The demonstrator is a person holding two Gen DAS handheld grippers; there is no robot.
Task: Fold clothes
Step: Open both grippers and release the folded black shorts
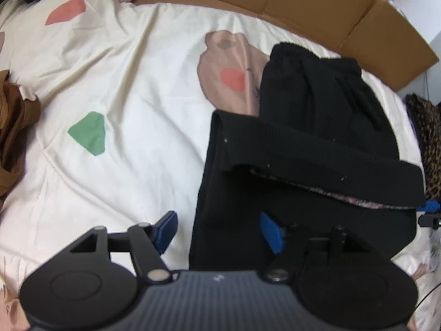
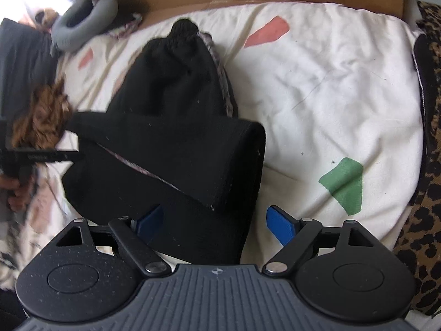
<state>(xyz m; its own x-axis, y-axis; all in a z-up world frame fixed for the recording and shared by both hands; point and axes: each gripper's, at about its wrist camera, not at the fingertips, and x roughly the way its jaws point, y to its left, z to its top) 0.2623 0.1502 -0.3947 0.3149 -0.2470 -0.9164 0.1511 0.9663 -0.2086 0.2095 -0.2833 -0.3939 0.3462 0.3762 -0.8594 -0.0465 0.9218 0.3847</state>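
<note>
A black knit garment [image 1: 317, 127] lies partly folded on a cream bedsheet [image 1: 124, 96] with coloured patches. A ribbed hem band [image 1: 317, 160] is turned over and shows a pinkish lining. My left gripper [image 1: 220, 229] is open, its blue fingers straddling the garment's near left edge. In the right wrist view the same garment [image 2: 176, 127] lies ahead, and my right gripper [image 2: 215, 223] is open around its near right edge. The other gripper shows at the far right of the left wrist view [image 1: 430, 212].
Brown cardboard [image 1: 317, 5] lines the far side of the bed. A brown garment [image 1: 13, 127] lies at the left. Leopard-print fabric [image 2: 424, 193] borders the right. A grey neck pillow [image 2: 82, 24] and dark clothes lie at the back left.
</note>
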